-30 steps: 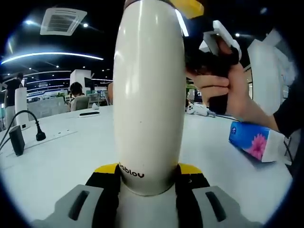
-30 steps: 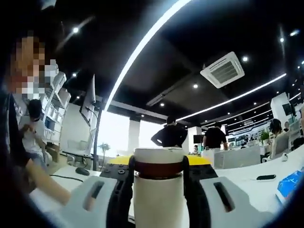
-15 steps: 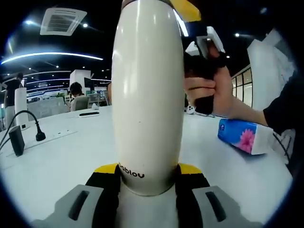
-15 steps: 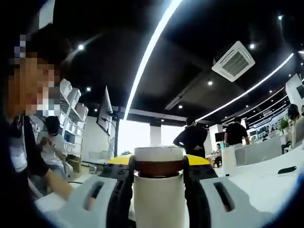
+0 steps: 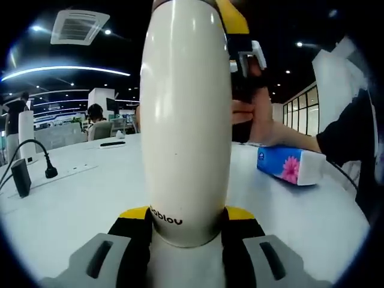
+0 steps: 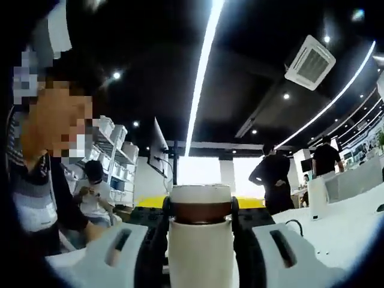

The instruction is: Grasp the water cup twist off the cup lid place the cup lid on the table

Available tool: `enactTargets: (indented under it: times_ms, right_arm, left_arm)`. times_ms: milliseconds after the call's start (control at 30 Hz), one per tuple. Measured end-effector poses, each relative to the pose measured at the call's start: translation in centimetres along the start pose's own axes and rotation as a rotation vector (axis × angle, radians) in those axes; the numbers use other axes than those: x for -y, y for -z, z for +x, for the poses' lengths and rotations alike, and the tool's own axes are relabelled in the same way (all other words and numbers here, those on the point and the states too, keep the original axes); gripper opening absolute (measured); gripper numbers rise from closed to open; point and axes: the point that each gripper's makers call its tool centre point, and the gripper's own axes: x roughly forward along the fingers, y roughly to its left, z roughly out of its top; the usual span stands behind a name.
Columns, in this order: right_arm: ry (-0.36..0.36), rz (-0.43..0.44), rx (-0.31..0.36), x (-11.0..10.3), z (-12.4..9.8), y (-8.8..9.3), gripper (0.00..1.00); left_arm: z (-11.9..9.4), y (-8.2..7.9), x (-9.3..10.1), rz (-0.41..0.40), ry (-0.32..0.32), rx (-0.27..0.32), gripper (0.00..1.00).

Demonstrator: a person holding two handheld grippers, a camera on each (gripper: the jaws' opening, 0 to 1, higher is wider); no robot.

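Note:
A tall cream water cup point(image 5: 187, 120) stands upright off the white table point(image 5: 78, 204), with my left gripper point(image 5: 187, 219) shut on its lower body. At the cup's top, partly hidden behind it, my right gripper point(image 5: 239, 51) reaches in, held by a hand point(image 5: 255, 117). In the right gripper view the cup lid point(image 6: 200, 197), cream with a brown band, sits between the jaws of my right gripper point(image 6: 200, 210), which is shut on it. The cup's body point(image 6: 200, 255) runs down below the lid.
A blue tissue pack point(image 5: 291, 165) with a pink flower lies on the table at the right, by the person's forearm. A black plug and cable point(image 5: 50, 171) lie at the far left. People stand and sit at desks point(image 6: 273, 180) farther back.
The right gripper and hand have swung left around the cup's top, and the right gripper view has turned with them. The tissue pack has slid left. The left gripper and cup stay still.

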Motion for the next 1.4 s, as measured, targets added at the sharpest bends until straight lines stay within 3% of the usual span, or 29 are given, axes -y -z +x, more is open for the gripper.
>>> enactTargets:
  times_ms: [200, 867, 1033, 1133, 1400]
  right_arm:
    - [-0.077, 0.029, 0.003, 0.18, 0.13, -0.04, 0.44]
    - [-0.222, 0.168, 0.03, 0.41, 0.67, -0.06, 0.44]
    - [-0.212, 0.188, 0.021, 0.44, 0.53, 0.02, 0.45]
    - [-0.192, 0.184, 0.009, 0.57, 0.5, 0.03, 0.52]
    - [-0.102, 0.069, -0.045, 0.53, 0.52, 0.36, 0.59]
  left_arm:
    - [0.03, -0.04, -0.09, 0.0, -0.001, 0.0, 0.47]
    - [0.36, -0.26, -0.65, 0.0, -0.003, 0.006, 0.47]
    - [0.41, -0.27, -0.62, -0.001, -0.002, 0.006, 0.47]
    - [0.44, -0.31, -0.6, 0.0, 0.001, 0.007, 0.47]
    - [0.32, -0.27, -0.48, 0.001, 0.003, 0.007, 0.47]
